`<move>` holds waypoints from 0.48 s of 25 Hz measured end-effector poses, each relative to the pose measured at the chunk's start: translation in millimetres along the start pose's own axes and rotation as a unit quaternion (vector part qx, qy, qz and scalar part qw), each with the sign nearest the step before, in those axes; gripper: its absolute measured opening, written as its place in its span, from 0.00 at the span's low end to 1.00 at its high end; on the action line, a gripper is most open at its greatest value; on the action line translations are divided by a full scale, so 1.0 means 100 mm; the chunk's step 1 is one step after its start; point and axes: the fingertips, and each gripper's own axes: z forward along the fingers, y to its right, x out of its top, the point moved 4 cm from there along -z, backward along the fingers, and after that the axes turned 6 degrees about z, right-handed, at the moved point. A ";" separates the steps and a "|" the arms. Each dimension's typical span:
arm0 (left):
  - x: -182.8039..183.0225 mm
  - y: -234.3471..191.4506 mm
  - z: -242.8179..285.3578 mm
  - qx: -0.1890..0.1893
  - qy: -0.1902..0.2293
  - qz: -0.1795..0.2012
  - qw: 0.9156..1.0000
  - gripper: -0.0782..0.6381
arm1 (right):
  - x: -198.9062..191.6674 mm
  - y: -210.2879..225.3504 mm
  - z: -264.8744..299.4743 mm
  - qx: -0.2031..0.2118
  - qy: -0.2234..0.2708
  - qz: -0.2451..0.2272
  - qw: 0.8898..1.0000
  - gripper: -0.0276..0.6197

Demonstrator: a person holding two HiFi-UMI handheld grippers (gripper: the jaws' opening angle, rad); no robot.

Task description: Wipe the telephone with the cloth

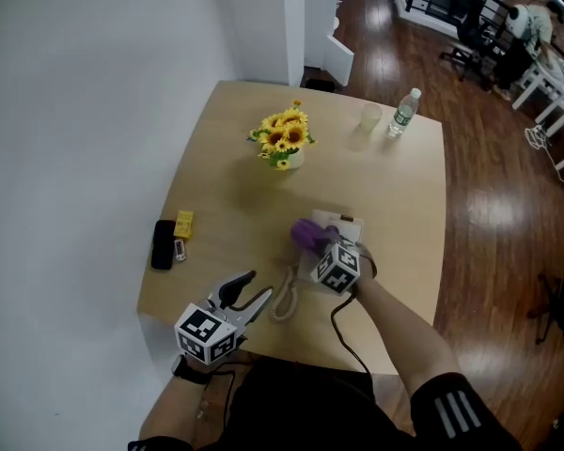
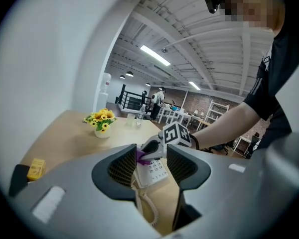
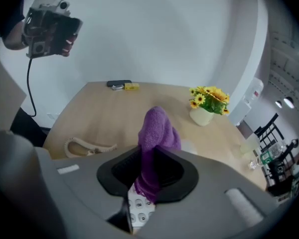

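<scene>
The white telephone (image 1: 346, 225) lies on the wooden table (image 1: 404, 214), its keypad (image 3: 139, 208) showing under my right gripper. Its beige handset (image 1: 284, 295) is off the base, to the left on a coiled cord. My right gripper (image 1: 321, 245) is shut on a purple cloth (image 1: 307, 232) and holds it over the telephone; the cloth (image 3: 157, 133) stands up between the jaws. My left gripper (image 1: 259, 284) hovers near the table's front edge, left of the handset. Its jaws stand a little apart with nothing between them, and point towards the telephone (image 2: 157, 171).
A pot of sunflowers (image 1: 284, 139) stands mid-table. A cup (image 1: 370, 116) and a water bottle (image 1: 404, 111) are at the far right corner. At the left edge lie a black phone (image 1: 163, 244) and a small yellow box (image 1: 183, 224).
</scene>
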 end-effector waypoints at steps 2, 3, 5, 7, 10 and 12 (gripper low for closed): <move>0.00 -0.01 0.03 0.001 -0.002 0.001 1.000 0.36 | -0.08 -0.21 -0.01 0.003 0.000 -0.019 1.000 0.16; -0.01 -0.01 0.05 0.001 -0.002 0.002 1.000 0.36 | -0.12 -0.31 -0.01 0.004 -0.002 -0.032 0.999 0.16; 0.00 -0.02 0.09 0.001 -0.003 0.006 1.000 0.36 | -0.19 -0.50 0.01 0.007 -0.012 -0.058 0.998 0.16; 0.01 -0.03 0.14 0.001 -0.005 0.010 1.000 0.37 | -0.25 -0.67 0.05 0.013 -0.022 -0.073 0.997 0.16; 0.02 -0.01 0.21 0.001 -0.013 0.014 1.000 0.37 | -0.33 -0.85 0.10 0.023 -0.030 -0.067 0.997 0.16; 0.01 0.00 0.25 -0.001 -0.020 0.012 1.000 0.37 | -0.39 -0.96 0.14 0.036 -0.039 -0.061 0.997 0.16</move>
